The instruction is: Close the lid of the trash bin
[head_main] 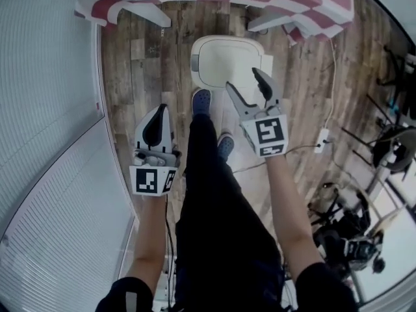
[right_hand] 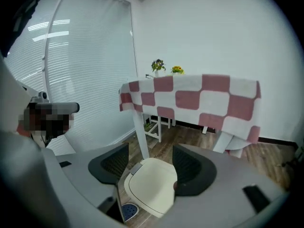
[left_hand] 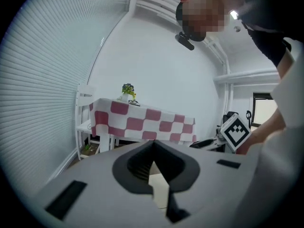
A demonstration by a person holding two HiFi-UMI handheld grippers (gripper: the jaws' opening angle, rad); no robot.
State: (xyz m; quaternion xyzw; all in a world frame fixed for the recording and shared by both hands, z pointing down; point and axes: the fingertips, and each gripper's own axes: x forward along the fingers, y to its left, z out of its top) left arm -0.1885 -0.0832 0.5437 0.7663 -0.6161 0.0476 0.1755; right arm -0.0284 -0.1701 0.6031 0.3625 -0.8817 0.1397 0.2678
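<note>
left claw (head_main: 156, 114) clenched | right claw (head_main: 243, 78) released, empty | smooth rounded cream bin lid (head_main: 227, 60) down

- We take this for a home-like dining corner inside a lab or studio.
- We see a plank floor (head_main: 149, 64), slatted blinds (right_hand: 85, 56), a checked tablecloth (right_hand: 190, 96), potted flowers (right_hand: 158, 65) and a trash bin (head_main: 229, 60).
- We see tripods and gear (head_main: 351, 233) near a power strip (head_main: 322, 140).
</note>
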